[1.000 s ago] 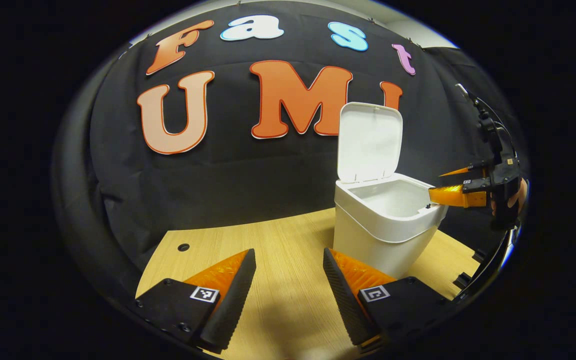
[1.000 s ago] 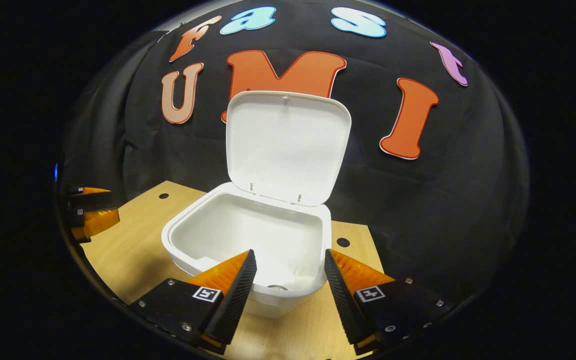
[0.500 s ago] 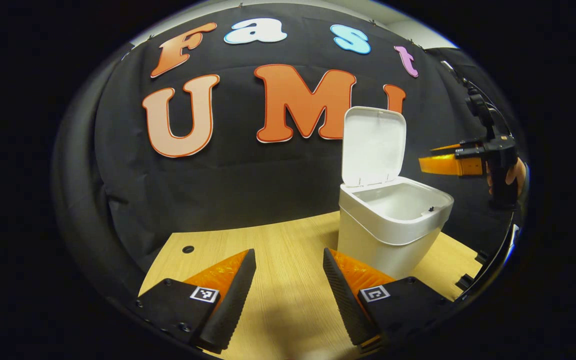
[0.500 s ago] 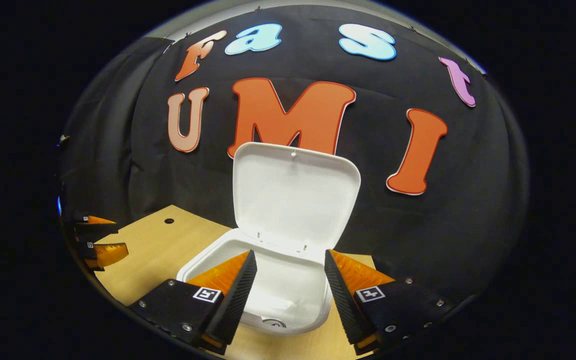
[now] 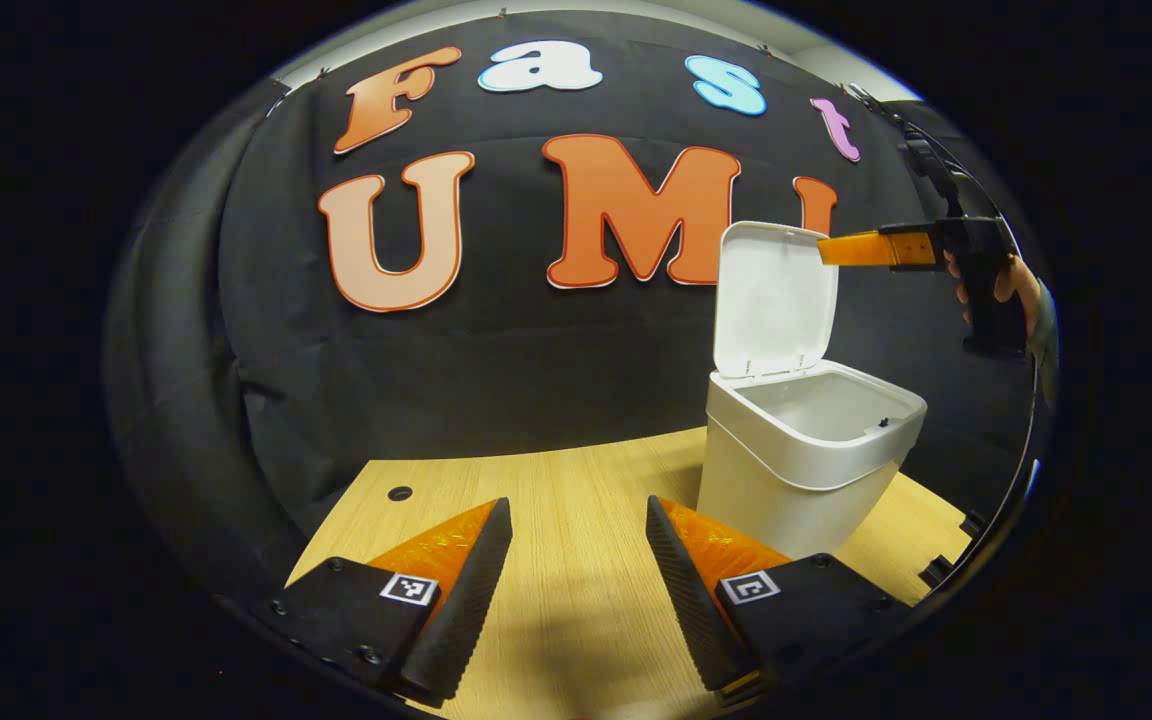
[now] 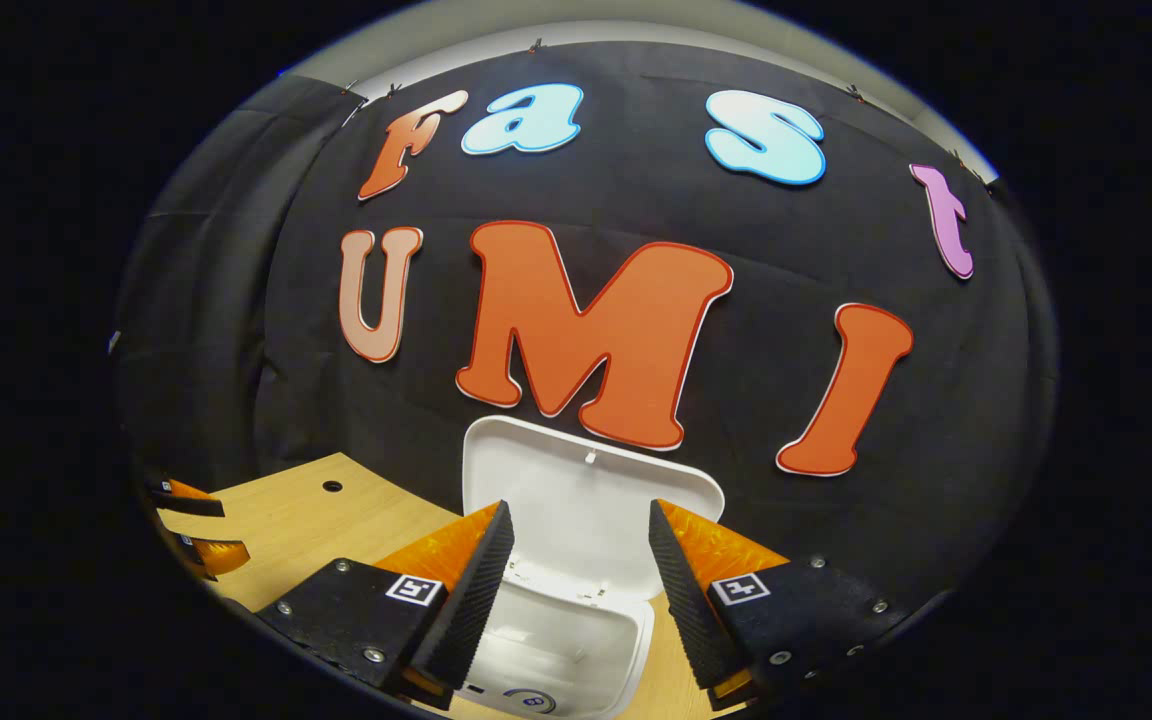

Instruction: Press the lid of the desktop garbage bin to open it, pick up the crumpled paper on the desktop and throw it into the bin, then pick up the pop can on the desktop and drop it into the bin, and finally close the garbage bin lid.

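Two grippers: both sit with jaws spread and nothing between them, as I read the two views.
Left gripper [image 5: 576,560]: I hold it low over the wooden desktop [image 5: 576,480], fingers wide apart, bare wood showing in the gap.
Right gripper [image 6: 576,570]: raised above the garbage bin [image 6: 561,650], fingers parted, looking down past the upright lid [image 6: 586,500] into the open mouth below.
Right gripper, seen from the left gripper view: it [image 5: 841,250] hangs level at the height of the lid's top edge, its tips just beside that edge; I cannot tell whether they touch it. A hand [image 5: 1001,285] grips its handle at the far right.
Left gripper, seen from the right gripper view: its fingertips [image 6: 201,530] show at the far left edge, over the desk and well apart from the bin.
Garbage bin: white, standing on the right part of the desk close to the black cloth wall [image 5: 496,370]; in the left gripper view, the bin [image 5: 806,460] has its lid [image 5: 774,300] swung up and standing nearly upright at the back.
Bin contents: the right gripper view shows a round metallic can end [image 6: 533,703] at the bottom of the bin; I see no more of it than that. I cannot make out crumpled paper inside.
Desktop: light wood grain with a small round hole [image 5: 400,493] near its back left.
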Tool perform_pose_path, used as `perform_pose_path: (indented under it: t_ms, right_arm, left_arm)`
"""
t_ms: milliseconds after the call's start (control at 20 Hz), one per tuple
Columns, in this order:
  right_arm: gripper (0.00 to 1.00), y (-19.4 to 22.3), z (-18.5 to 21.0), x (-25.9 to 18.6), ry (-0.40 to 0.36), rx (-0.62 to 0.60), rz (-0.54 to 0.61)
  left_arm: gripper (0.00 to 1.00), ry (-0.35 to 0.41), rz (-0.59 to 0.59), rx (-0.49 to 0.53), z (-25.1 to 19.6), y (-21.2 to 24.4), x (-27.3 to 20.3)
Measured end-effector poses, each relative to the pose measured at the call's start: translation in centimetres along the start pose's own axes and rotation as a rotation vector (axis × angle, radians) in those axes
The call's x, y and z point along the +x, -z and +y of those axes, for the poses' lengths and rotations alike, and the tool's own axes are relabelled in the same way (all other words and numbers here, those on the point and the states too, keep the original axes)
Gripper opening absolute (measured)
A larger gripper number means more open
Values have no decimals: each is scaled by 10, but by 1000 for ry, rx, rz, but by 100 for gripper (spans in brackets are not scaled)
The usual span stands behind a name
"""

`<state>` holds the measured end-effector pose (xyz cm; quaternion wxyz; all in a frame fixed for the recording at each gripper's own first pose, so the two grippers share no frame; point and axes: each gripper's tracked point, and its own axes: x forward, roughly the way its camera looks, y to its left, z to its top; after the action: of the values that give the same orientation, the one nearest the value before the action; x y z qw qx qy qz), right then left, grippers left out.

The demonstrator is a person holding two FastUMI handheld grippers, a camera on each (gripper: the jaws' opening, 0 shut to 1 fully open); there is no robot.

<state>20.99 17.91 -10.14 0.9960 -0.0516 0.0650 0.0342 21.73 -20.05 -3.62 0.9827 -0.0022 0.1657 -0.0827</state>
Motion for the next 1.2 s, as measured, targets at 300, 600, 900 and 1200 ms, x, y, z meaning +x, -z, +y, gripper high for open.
perform_pose_path:
  t_ms: [300,600,900,1200]
  right_arm:
    - [82,-31,-7,22,9,-11,-46]
    - [82,-39,-16,50,45,-10,-31]
    - [83,-24,-7,53,42,-23,26]
    - [82,-48,-7,50,48,-22,-11]
  left_arm:
    - [85,-58,-10,-4,13,-1,-8]
    - [87,-114,-9,-14,25,0,-12]
    - [87,-121,-17,-5,32,0,-18]
    - [84,-94,-22,0,32,-2,-18]
